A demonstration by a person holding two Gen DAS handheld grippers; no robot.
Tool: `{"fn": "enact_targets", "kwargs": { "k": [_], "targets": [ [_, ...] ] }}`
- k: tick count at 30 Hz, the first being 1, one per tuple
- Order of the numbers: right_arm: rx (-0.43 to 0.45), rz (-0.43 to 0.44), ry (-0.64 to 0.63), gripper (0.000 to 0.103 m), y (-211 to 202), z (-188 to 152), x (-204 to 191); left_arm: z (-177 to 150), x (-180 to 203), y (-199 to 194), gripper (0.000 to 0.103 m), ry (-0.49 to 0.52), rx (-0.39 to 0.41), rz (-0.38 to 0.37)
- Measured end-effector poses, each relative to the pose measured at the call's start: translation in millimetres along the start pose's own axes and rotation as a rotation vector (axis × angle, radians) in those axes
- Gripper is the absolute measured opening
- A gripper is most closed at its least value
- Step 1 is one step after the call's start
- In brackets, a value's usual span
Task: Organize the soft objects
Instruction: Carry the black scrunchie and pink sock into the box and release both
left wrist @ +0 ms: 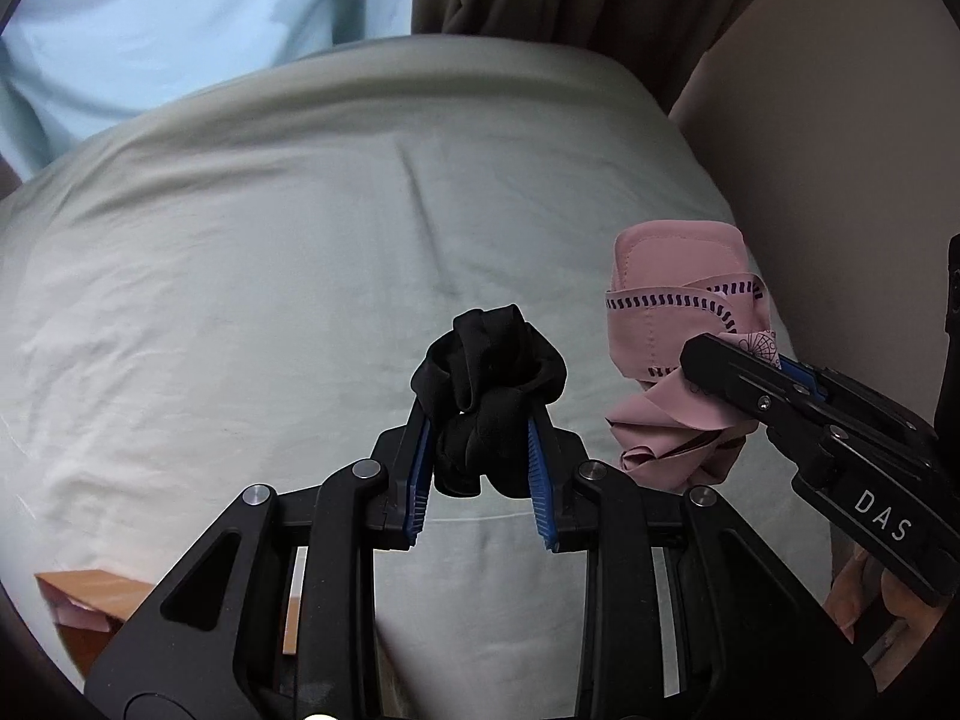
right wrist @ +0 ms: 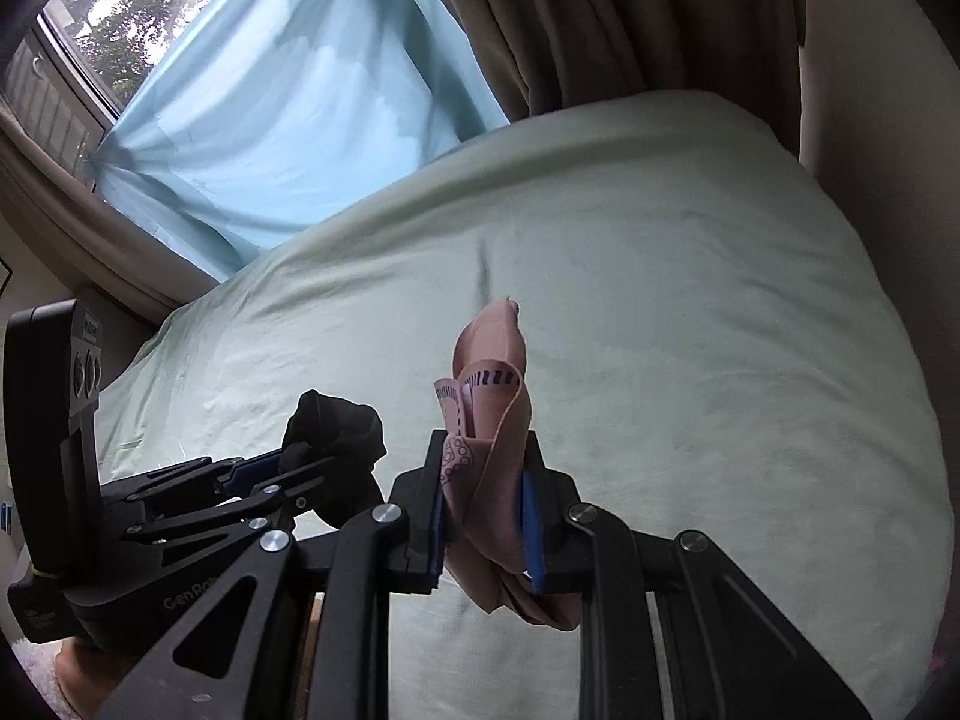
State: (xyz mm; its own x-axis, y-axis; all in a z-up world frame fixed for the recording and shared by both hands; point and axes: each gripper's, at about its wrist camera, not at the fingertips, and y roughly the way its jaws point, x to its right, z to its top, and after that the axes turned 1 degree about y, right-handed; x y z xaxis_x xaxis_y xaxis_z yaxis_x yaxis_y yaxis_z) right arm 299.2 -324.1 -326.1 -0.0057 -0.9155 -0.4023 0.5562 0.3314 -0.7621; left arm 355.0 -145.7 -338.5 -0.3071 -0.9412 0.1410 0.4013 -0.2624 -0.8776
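A pale green sheeted bed fronts blue and beige curtains. Left tool clamps a bunched black cloth; right tool clamps a pink patterned cloth.

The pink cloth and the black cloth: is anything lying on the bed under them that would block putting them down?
Nothing visible does. The left gripper holds the black cloth and the right gripper holds the pink cloth above the pale green bedsheet, which shows only wrinkles there.

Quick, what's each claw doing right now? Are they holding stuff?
Left gripper: closed, holding a bunched black cloth above the bed.
Right gripper: closed, holding a folded pink cloth.
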Motion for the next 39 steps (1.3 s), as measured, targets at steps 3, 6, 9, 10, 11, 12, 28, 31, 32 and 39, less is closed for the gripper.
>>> {"fn": "enact_targets", "kwargs": {
  "k": [3,6,9,10,11,12,28,31,32,39],
  "targets": [
    [0.035,-0.013,-0.026,0.019,-34.1,0.8,-18.8,-4.9,11.6,-34.8,0.025,-0.01,0.048,-0.004],
    [0.066,-0.027,-0.05,0.019,-69.1,-0.7,-41.4,-11.6,13.4,-78.6,0.025,-0.02,0.096,-0.006],
    [0.098,-0.03,-0.065,0.019,-101.2,-3.6,-64.0,-19.2,11.8,-124.4,0.025,-0.033,0.143,-0.008],
    [0.107,-0.035,-0.074,0.019,-110.5,-5.4,-72.8,-25.5,9.9,-140.0,0.025,-0.037,0.16,-0.007],
    [0.122,-0.042,-0.087,0.019,-123.8,-6.7,-82.1,-28.9,8.2,-153.6,0.025,-0.043,0.175,-0.007],
    [0.135,-0.046,-0.1,0.019,-133.7,-9.3,-91.4,-32.4,6.0,-166.3,0.025,-0.049,0.188,-0.007],
    [0.103,-0.013,-0.181,0.019,-157.2,-82.4,-239.3,-130.0,-109.5,-291.1,0.025,-0.167,0.243,0.038],
    [0.072,-0.008,-0.194,0.019,-145.4,-98.4,-264.3,-144.6,-140.8,-296.8,0.025,-0.183,0.234,0.056],
    [0.06,-0.006,-0.195,0.019,-138.8,-103.0,-272.4,-149.6,-151.7,-298.4,0.025,-0.187,0.231,0.065],
    [-0.016,-0.012,-0.182,0.019,-92.1,-128.2,-310.4,-183.9,-232.0,-287.1,0.025,-0.221,0.159,0.095]
  ]
}}
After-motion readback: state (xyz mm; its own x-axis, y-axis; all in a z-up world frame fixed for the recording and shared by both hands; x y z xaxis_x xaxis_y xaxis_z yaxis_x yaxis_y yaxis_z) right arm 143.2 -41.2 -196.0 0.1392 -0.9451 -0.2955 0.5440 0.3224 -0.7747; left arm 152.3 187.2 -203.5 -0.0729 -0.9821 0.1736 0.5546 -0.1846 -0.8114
